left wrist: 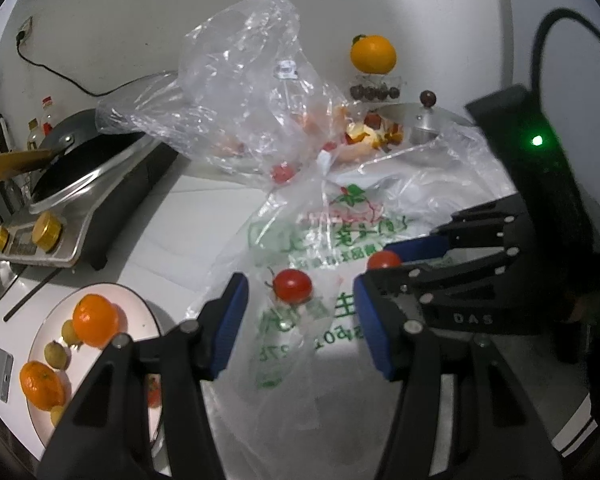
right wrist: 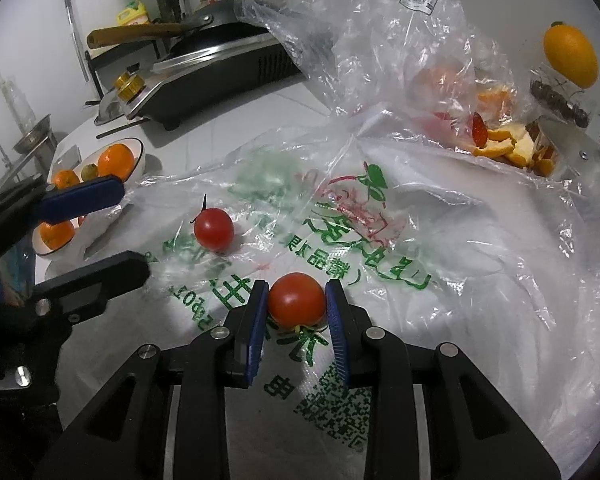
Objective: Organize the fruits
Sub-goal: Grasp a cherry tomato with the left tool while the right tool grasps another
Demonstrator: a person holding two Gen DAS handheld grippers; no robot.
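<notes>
Tomatoes remain: right tongs (right wrist: 296,308) clamp one tomato (right wrist: 296,300), left tongs (left wrist: 296,320) gape empty near another (left wrist: 293,286); plate (left wrist: 140,312) holds oranges (left wrist: 96,320).

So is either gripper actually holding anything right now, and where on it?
The right gripper clamps a small red tomato across its sides. The left gripper holds nothing; its jaws are open.

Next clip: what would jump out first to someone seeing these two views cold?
The right gripper is shut on a red cherry tomato just above the printed plastic bag spread over the counter. A second cherry tomato lies on that bag, ahead of the open left gripper. At the left, a white plate already holds oranges and small green fruits.
</notes>
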